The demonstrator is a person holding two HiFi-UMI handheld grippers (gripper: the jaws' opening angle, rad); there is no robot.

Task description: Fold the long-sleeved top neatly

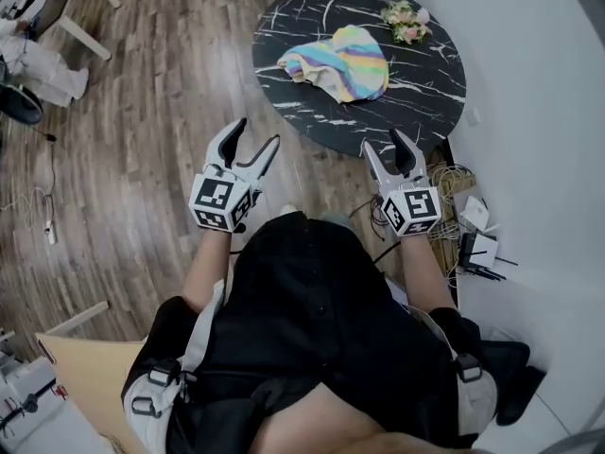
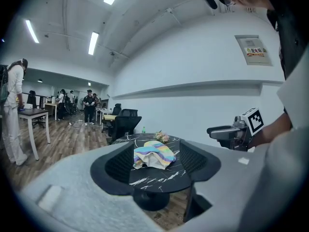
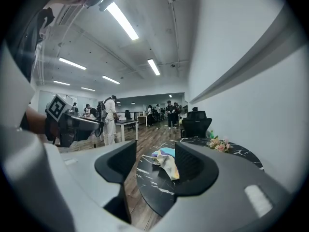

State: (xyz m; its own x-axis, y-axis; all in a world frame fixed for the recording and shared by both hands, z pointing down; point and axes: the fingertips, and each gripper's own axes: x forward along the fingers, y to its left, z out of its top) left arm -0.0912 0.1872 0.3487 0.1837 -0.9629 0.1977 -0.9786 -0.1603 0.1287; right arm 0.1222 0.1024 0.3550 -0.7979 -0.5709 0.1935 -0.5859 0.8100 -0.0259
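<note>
L gripper (image 1: 257, 132) & R gripper (image 1: 381, 141) hang in air short of the round black white-veined table (image 1: 312, 112), near edge. Both have jaws apart w/ nothing btwn. The crumpled pastel rainbow-striped long-sleeved top (image 1: 342, 62) lies approx. mid-table. A small pink flower bunch (image 1: 406, 19) sits by the far right edge.

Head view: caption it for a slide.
Open left gripper and right gripper held short of a round black table bearing a crumpled rainbow top.

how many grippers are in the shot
2. The left gripper hangs open over the wood floor; the right gripper hangs open by the round table's near edge. Neither holds the top.
</note>
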